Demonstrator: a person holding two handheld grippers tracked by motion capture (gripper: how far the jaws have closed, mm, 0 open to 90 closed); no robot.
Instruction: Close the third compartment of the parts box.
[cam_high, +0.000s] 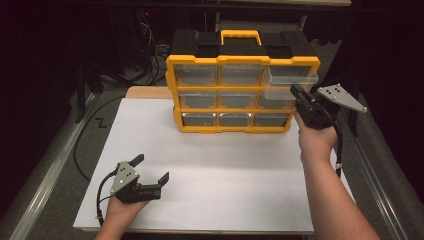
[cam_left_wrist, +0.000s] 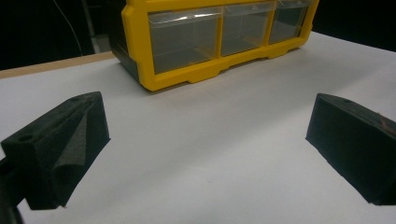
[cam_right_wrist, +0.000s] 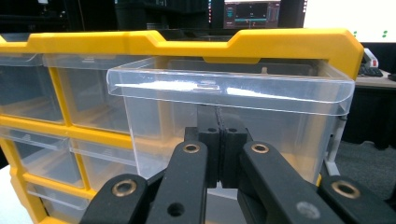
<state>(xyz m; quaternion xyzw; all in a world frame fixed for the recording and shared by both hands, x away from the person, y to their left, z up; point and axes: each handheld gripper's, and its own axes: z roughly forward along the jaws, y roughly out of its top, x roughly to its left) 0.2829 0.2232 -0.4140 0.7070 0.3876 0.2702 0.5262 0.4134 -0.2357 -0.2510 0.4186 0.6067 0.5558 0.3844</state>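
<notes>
A yellow and black organiser (cam_high: 243, 60) with clear drawers stands at the back of the white table top (cam_high: 225, 170). Its top right drawer (cam_high: 292, 82) sticks out partway. My right gripper (cam_high: 298, 92) is shut, its tips up against that drawer's clear front (cam_right_wrist: 229, 88); in the right gripper view the two pads (cam_right_wrist: 218, 130) meet with nothing seen between them. My left gripper (cam_high: 152, 168) rests low at the near left, open, far from the organiser. In the left gripper view its fingers (cam_left_wrist: 60, 144) stand wide apart over bare white surface, and the organiser's bottom row (cam_left_wrist: 187, 74) lies ahead.
A wooden strip (cam_high: 147, 92) shows behind the white top at the left. Black cables (cam_high: 90, 125) run over the grey floor on the left, and metal rails (cam_high: 45, 185) flank the table. A lit monitor (cam_right_wrist: 252, 14) glows behind the organiser.
</notes>
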